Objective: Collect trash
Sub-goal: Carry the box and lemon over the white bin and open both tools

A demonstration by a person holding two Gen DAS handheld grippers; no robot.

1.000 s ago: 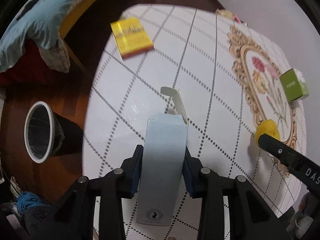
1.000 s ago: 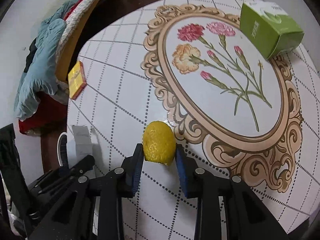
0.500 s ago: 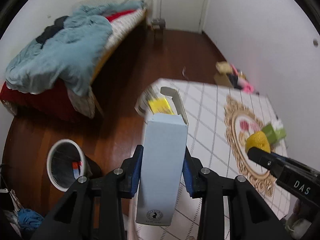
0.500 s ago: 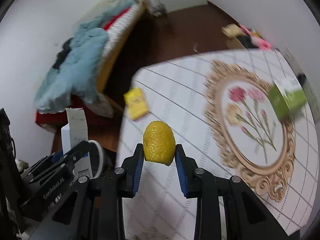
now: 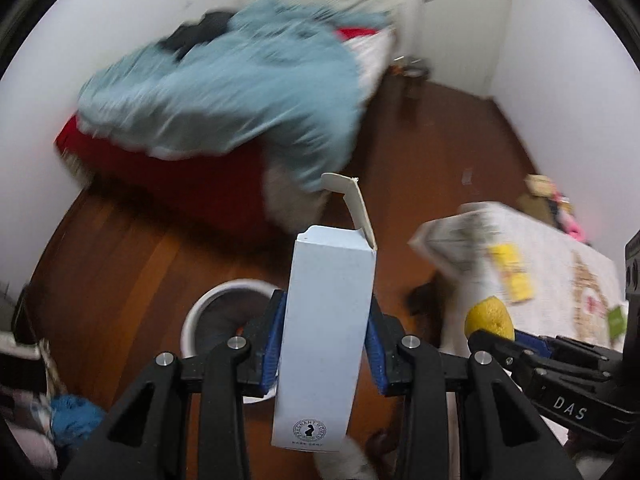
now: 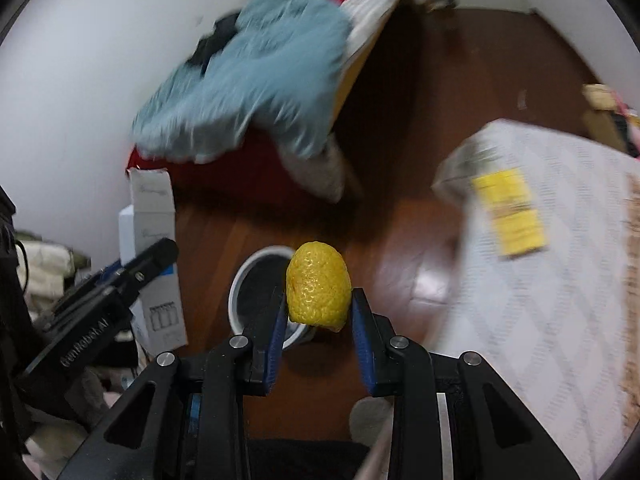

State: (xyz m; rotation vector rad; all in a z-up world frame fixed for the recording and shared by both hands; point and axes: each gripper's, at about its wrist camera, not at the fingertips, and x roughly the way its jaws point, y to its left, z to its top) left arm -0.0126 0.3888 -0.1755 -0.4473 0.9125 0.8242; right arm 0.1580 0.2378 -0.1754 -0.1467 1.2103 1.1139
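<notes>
My left gripper (image 5: 326, 340) is shut on a tall pale-blue carton (image 5: 326, 320) with its top flap open, held above the wooden floor. A white-rimmed black trash bin (image 5: 224, 312) stands on the floor just left of and behind the carton. My right gripper (image 6: 318, 312) is shut on a yellow lemon (image 6: 318, 286), held over the floor with the bin (image 6: 260, 296) right behind it. The carton (image 6: 150, 240) and left gripper show at the left of the right wrist view. The lemon (image 5: 490, 318) shows at the right of the left wrist view.
The white patterned table (image 6: 560, 280) with a yellow book (image 6: 508, 216) lies to the right. A bed with a blue blanket (image 5: 240, 84) and red cover stands behind. Clutter (image 5: 68, 420) lies on the floor at the lower left.
Both grippers have swung left off the table with the carton and lemon still gripped. The bin has come close under them, and the table has slid to the right edge.
</notes>
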